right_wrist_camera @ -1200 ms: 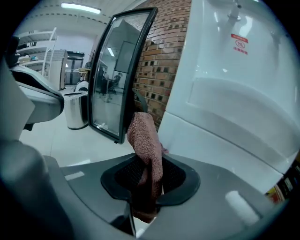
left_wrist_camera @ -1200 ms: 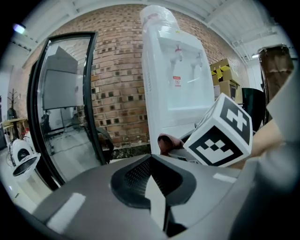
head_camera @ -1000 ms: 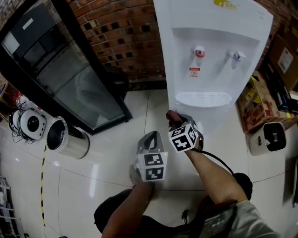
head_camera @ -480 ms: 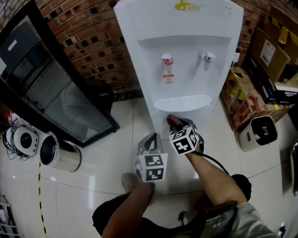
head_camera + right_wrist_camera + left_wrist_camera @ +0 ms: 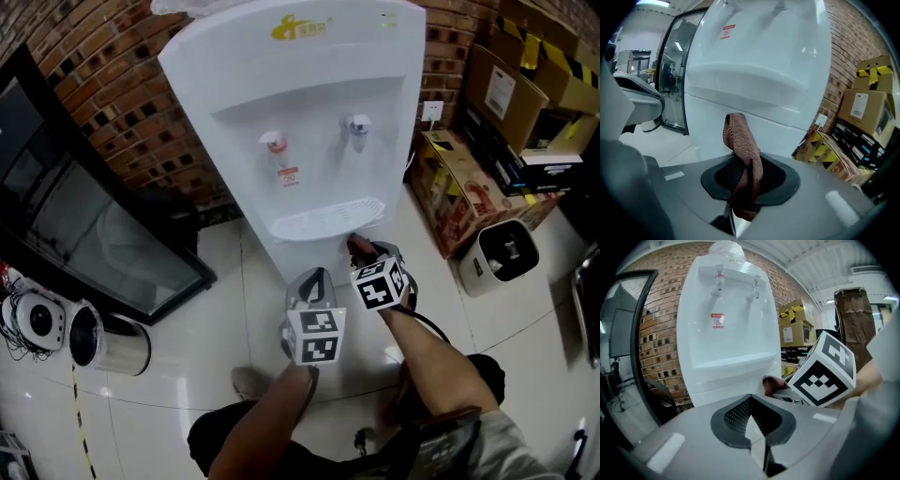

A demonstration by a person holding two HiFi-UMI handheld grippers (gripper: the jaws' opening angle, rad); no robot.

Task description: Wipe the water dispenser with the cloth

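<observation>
— What are we facing?
— We are facing the water dispenser (image 5: pixel 300 122), which is standing before the brick wall (image 5: pixel 122 103). The glass-door cabinet (image 5: pixel 84 234) is leaning at its left, and cardboard boxes (image 5: pixel 450 187) are sitting at its right.
— And our grippers?
— We are holding both before its lower front, the left gripper (image 5: pixel 309 278) left of the right gripper (image 5: pixel 364 251), with the cloth (image 5: pixel 740 150) sitting between the right one's jaws.

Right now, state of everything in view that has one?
water dispenser, upright, nothing under its taps
cloth, bunched, clamped, sticking up out of the jaws
right hand-held gripper, shut on cloth, pointed at the dispenser's front
left hand-held gripper, shut, empty
steel bin, upright, top open
</observation>
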